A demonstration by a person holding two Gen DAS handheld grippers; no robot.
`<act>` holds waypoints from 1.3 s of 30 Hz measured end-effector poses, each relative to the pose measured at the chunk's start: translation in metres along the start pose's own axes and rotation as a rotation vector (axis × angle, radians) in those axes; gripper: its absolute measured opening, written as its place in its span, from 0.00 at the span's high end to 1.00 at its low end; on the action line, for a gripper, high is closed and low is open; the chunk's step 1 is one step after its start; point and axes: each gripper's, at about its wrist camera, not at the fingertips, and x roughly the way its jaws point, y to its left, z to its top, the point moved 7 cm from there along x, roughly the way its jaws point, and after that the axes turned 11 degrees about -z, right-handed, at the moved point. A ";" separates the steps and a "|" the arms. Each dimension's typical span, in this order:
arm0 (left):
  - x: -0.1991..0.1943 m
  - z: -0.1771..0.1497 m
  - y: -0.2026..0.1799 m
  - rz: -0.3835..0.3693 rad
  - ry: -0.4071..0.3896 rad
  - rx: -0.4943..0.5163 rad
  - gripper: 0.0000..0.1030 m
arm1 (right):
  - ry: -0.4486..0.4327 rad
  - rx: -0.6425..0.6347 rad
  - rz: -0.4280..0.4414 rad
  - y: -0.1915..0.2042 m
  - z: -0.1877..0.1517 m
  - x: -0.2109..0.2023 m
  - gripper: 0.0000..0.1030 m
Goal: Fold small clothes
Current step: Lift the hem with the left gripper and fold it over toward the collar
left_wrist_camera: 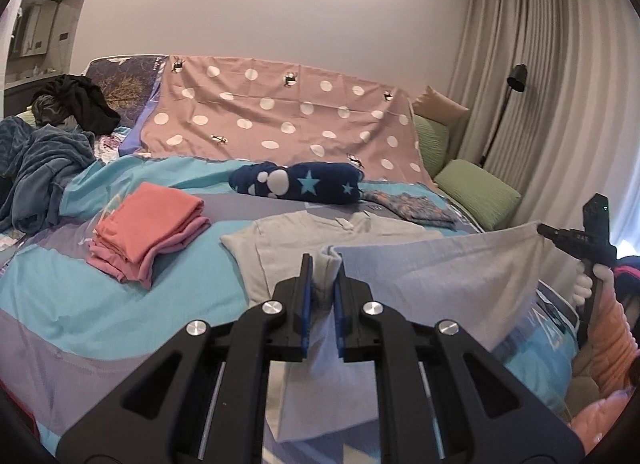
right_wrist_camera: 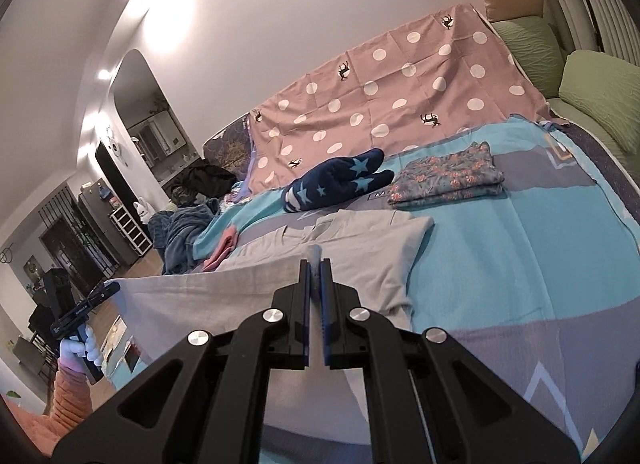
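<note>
A pale grey shirt (left_wrist_camera: 420,264) lies on the bed's blue-and-grey cover (left_wrist_camera: 120,324), its near hem lifted and stretched taut between 2 grippers. The left gripper (left_wrist_camera: 323,272) pinches one corner; the right gripper (right_wrist_camera: 316,272) is clamped on the other. Folded coral clothes (left_wrist_camera: 148,228) sit to the left, a folded floral garment (right_wrist_camera: 448,178) beyond.

Folded pile (left_wrist_camera: 148,232) left of shirt (left_wrist_camera: 320,240)

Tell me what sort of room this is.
Most likely a home bedroom: a bed under a patterned cover, green pillows at its far side, long curtains and clothes scattered and stacked on it.
</note>
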 end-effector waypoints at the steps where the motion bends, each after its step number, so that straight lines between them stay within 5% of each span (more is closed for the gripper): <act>1: 0.005 0.004 0.001 0.003 -0.001 -0.001 0.91 | 0.000 0.001 -0.003 -0.001 0.003 0.004 0.96; 14: 0.072 0.060 0.019 0.064 0.016 0.034 0.91 | -0.002 0.001 -0.046 -0.014 0.044 0.057 0.96; 27: 0.181 0.102 0.087 0.114 0.081 0.019 0.91 | 0.048 0.017 -0.108 -0.044 0.088 0.167 0.96; 34: 0.254 0.092 0.138 0.152 0.174 0.004 0.91 | 0.106 0.021 -0.145 -0.063 0.095 0.239 0.96; 39: 0.305 0.058 0.183 0.227 0.263 -0.042 0.89 | 0.214 -0.024 -0.241 -0.082 0.067 0.300 0.96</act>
